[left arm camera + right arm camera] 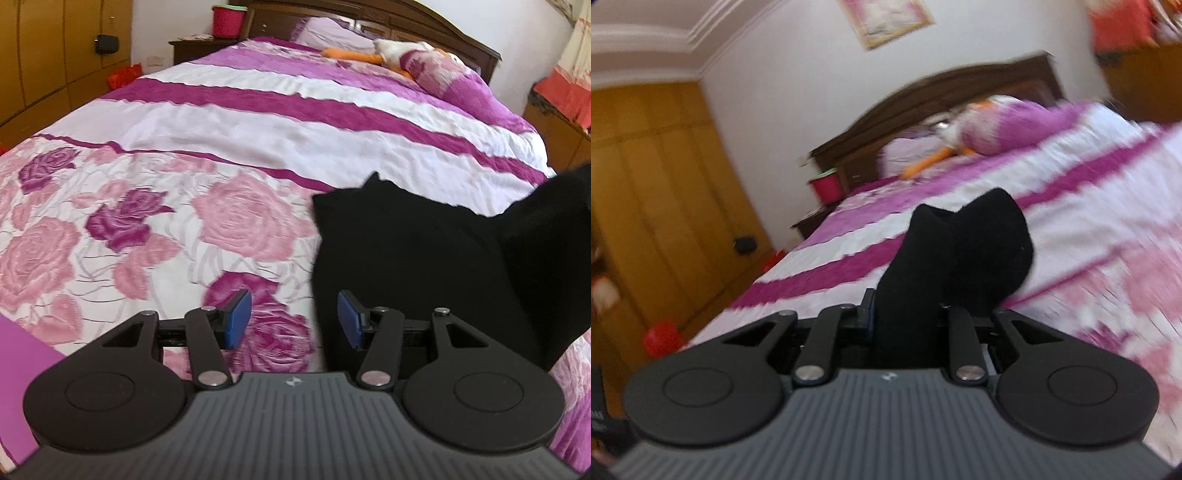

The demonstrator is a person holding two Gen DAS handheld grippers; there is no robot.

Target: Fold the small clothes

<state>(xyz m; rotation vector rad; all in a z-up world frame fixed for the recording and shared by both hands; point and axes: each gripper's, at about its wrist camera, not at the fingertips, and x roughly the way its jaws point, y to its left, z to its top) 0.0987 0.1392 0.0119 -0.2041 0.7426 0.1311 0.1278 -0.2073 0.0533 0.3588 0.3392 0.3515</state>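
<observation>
The black garment [424, 258] lies dark and limp on the bed [258, 122], just right of the left hand-held gripper [295, 319], whose blue pads stand half apart on nothing. Its far end rises into the right hand-held gripper [905, 321], clamped between the jaws. Bare bedspread stretches ahead and leftward.

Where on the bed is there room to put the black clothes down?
The widest free patch is the white and purple stripes of the bedspread, between the rose print and the pillows. The pink roses left of the black garment are free too. It is crowded by the headboard, where a stuffed toy lies on the pillows.
</observation>
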